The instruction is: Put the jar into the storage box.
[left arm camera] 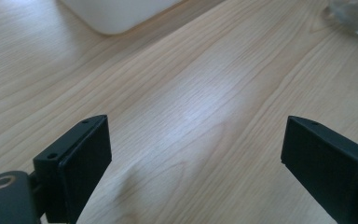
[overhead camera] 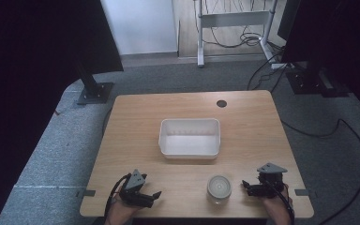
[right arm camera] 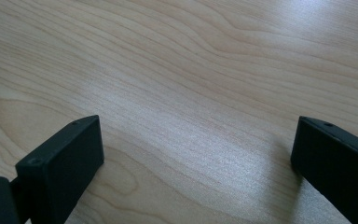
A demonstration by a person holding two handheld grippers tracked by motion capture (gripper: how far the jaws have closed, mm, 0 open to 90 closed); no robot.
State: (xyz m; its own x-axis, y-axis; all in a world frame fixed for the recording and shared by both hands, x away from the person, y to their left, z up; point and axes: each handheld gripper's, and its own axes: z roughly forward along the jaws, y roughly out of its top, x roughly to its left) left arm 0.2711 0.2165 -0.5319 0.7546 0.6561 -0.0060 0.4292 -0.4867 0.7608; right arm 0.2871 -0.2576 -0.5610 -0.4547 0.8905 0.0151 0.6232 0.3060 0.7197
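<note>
A white rectangular tub (overhead camera: 190, 137) stands empty in the middle of the wooden table (overhead camera: 136, 112). A clear glass jar with a lid (overhead camera: 219, 189) stands near the front edge, between the two hands. My left gripper (overhead camera: 155, 196) rests at the front left, jaws wide apart, pointing right toward the jar. My right gripper (overhead camera: 245, 185) sits just right of the jar, open, pointing left at it. In the left gripper view the open jaws (left arm camera: 196, 158) frame bare wood, with the tub's corner (left arm camera: 116, 14) and the jar's edge (left arm camera: 354, 16) at the top. The right gripper (right arm camera: 198, 158) is open over bare wood.
A round cable hole (overhead camera: 221, 103) lies near the table's far edge. Grey carpet surrounds the table, with black stands (overhead camera: 93, 86) at the back left and back right, and cables (overhead camera: 337, 126) on the floor to the right.
</note>
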